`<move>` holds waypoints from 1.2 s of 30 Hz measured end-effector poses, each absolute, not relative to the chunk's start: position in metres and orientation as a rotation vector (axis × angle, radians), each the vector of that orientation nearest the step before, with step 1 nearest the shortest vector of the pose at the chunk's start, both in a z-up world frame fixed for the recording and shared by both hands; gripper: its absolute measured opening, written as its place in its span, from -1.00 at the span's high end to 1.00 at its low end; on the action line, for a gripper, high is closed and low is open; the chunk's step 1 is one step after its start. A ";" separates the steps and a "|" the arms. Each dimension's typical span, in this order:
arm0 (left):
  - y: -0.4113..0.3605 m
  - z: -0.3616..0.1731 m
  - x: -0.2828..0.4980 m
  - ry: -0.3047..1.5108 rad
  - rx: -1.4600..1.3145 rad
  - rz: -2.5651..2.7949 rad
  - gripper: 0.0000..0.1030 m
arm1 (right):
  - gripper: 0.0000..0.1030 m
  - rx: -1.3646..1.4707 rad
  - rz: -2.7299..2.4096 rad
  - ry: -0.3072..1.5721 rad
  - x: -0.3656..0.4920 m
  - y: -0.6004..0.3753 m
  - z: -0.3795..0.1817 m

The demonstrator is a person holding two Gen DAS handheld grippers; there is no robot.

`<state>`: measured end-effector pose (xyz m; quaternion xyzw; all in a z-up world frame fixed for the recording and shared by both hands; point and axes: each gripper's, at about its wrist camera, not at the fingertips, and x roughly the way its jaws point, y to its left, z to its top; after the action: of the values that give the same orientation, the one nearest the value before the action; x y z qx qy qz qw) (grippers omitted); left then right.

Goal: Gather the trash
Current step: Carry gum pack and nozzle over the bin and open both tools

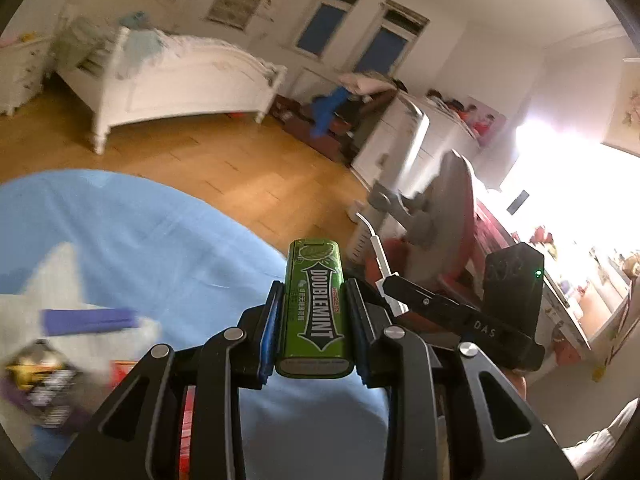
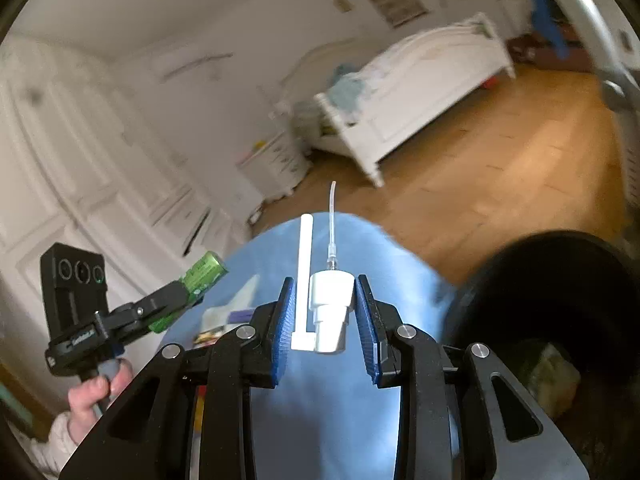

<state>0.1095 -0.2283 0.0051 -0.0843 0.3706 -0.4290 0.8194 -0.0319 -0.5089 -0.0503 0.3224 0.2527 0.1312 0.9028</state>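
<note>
While left claw (image 1: 314,320) clamps gum pack (image 1: 316,312), right claw (image 2: 325,312) clamps spray nozzle (image 2: 330,312).

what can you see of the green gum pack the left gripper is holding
The green gum pack is a slim, rounded box, glossy like plastic or coated card, with DOUBLEMINT in white on a black arrow band, a leaf picture near its far end and small print along one side. It looks closed and undamaged. It lies lengthwise along the left gripper, clamped between the blue-padded jaws, both ends sticking out. It is held in the air above the blue cloth. The right wrist view shows it poking past the jaws.
</note>
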 end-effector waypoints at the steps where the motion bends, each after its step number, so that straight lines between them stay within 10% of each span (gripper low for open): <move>1: -0.240 0.002 0.108 0.799 -0.175 -0.927 0.41 | 0.42 0.683 0.246 0.518 -0.037 -0.520 -0.056; 36: -0.395 -0.069 0.103 0.985 -0.033 -1.024 0.40 | 0.39 0.902 0.039 0.608 -0.075 -0.622 -0.167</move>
<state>0.1030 -0.3949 -0.0686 -0.0150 0.4521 -0.4702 0.7579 -0.0752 -0.6218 -0.1671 0.4292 0.2893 0.0187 0.8554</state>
